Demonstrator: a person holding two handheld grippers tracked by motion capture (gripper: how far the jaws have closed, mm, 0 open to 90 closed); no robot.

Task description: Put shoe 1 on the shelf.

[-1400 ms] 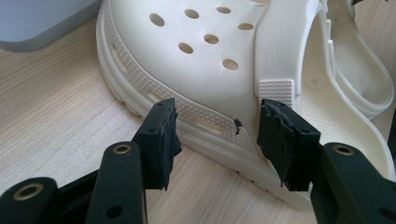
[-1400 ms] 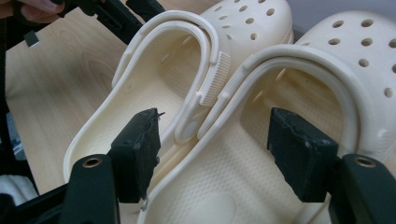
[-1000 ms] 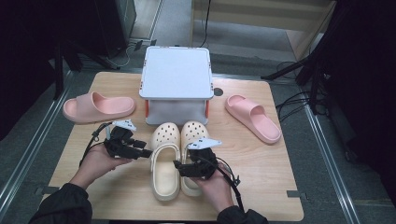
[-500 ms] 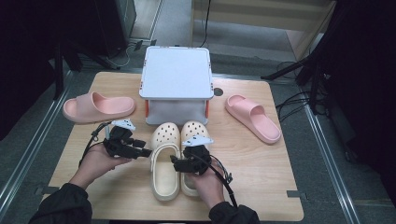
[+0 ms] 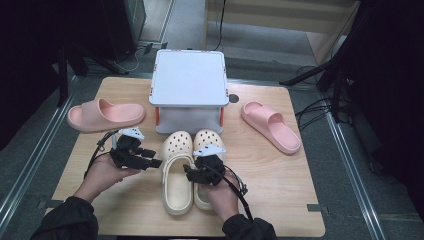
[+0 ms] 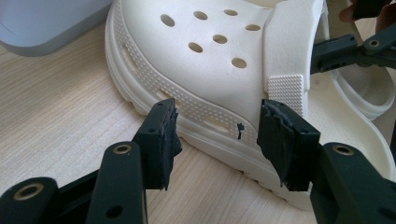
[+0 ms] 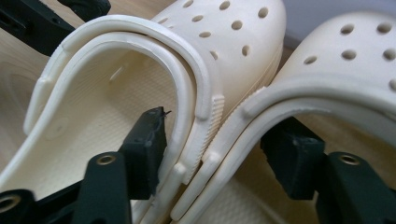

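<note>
At the left of the high view a pink slide [image 5: 105, 114] lies on the wooden table [image 5: 280, 180], clear of the work. Lower left of centre, the left gripper [image 5: 150, 162] hovers wide open and empty, its pads either side of the left clog's [image 5: 176, 175] outer edge without touching it. At centre, below the grey lidded box [image 5: 189, 87], the cream clogs sit pressed together. The right gripper [image 7: 217, 149] has just been closing: one jaw stands inside the left clog, the other inside the right clog [image 7: 336, 84], straddling both inner walls, though contact looks unfinished. Squeezed unevenly, one soft wall could slip free, so only one clog lifts. At the right lies the second pink slide [image 5: 272, 126].
</note>
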